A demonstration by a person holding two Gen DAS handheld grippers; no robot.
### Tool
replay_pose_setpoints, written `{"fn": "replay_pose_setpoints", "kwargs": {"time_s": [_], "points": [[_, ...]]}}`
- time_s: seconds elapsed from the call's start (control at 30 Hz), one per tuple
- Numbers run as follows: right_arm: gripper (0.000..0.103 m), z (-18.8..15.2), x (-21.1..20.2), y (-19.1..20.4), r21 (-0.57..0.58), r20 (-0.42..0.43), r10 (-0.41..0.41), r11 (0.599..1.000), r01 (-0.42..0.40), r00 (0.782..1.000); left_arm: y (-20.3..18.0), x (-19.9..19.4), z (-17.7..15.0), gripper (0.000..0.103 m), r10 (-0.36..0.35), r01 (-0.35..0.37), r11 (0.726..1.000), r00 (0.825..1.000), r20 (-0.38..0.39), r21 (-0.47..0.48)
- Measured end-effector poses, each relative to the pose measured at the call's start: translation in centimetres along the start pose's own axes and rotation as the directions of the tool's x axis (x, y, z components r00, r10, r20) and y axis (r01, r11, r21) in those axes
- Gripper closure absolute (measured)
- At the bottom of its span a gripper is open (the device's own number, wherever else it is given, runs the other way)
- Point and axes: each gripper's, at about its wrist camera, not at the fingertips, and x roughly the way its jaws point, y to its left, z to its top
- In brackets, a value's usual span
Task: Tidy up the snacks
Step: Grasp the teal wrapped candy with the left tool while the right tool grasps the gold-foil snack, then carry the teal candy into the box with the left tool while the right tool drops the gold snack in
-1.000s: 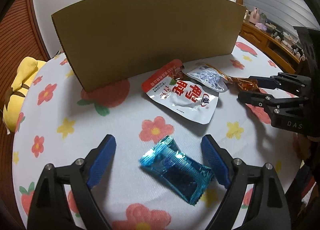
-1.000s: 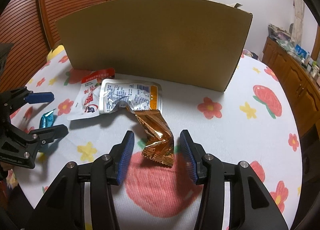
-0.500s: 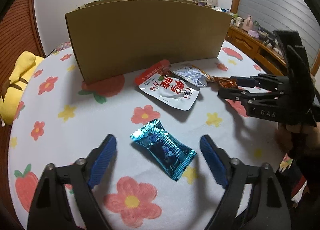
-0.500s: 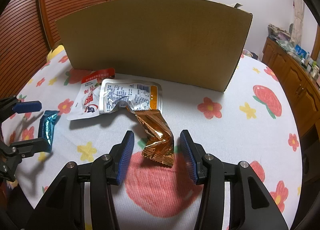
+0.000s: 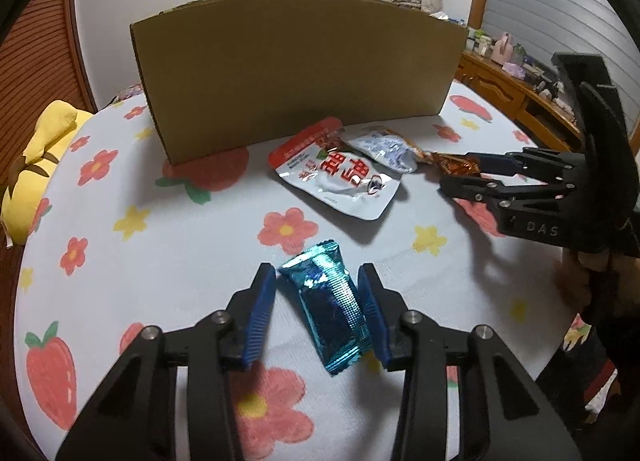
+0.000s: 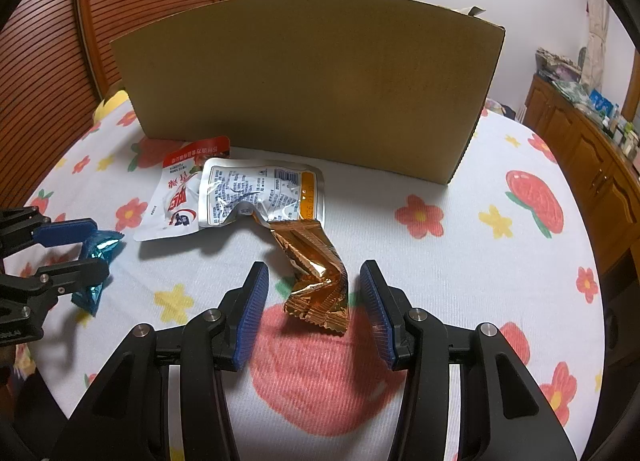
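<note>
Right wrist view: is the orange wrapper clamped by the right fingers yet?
No. The orange wrapper lies on the tablecloth between the right gripper fingers, with a visible gap on both sides.

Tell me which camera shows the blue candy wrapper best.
The left wrist view: the blue candy wrapper lies whole between the left gripper fingers. The right wrist view shows only crumpled bits of it at the far left edge, partly hidden by that gripper.
</note>
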Motion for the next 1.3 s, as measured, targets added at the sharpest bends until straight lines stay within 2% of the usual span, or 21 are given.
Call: {"fn": "replay_pose_setpoints", "kwargs": {"time_s": [0.07, 0.17, 0.27, 0.57, 0.8, 1.0, 1.3], "points": [[0.055, 0.0, 0.0, 0.0, 0.0, 0.0, 0.0, 1.0, 0.0, 1.0, 0.0, -0.1, -0.1, 0.062, 0.008, -0.008, 1.0, 1.0, 0.007, 0.008], [0.055, 0.0, 0.0, 0.0, 0.0, 0.0, 0.0, 1.0, 0.0, 1.0, 0.2, -0.3, -0.3, 0.077, 0.014, -0.014, 1.0, 1.0, 0.016, 0.008], [0.055, 0.0, 0.0, 0.0, -0.001, 0.0, -0.001, 1.0, 0.001, 1.0, 0.4, -0.4, -0.5, 0.081, 0.003, -0.003, 1.0, 1.0, 0.019, -0.001], [0.056, 0.0, 0.0, 0.1, -0.004, 0.004, -0.006, 1.0, 0.006, 1.0, 0.6, -1.6, -0.7, 0.081, -0.019, 0.02, 1.0, 0.998, 0.065, -0.019], [0.08, -0.1, -0.2, 0.4, -0.013, 0.016, -0.011, 1.0, 0.011, 1.0, 0.7, -2.5, -0.3, 0.081, -0.012, 0.013, 1.0, 0.995, 0.098, -0.017], [0.081, 0.0, -0.5, 0.2, -0.011, 0.03, -0.004, 1.0, 0.004, 1.0, 0.8, -3.4, 0.5, 0.081, -0.008, 0.01, 1.0, 0.992, 0.129, -0.014], [0.081, 0.6, -3.3, 0.1, -0.018, 0.109, 0.003, 1.0, -0.001, 0.994, 1.2, -4.5, 3.2, 0.081, 0.002, -0.001, 1.0, 0.984, 0.179, -0.003]]}}
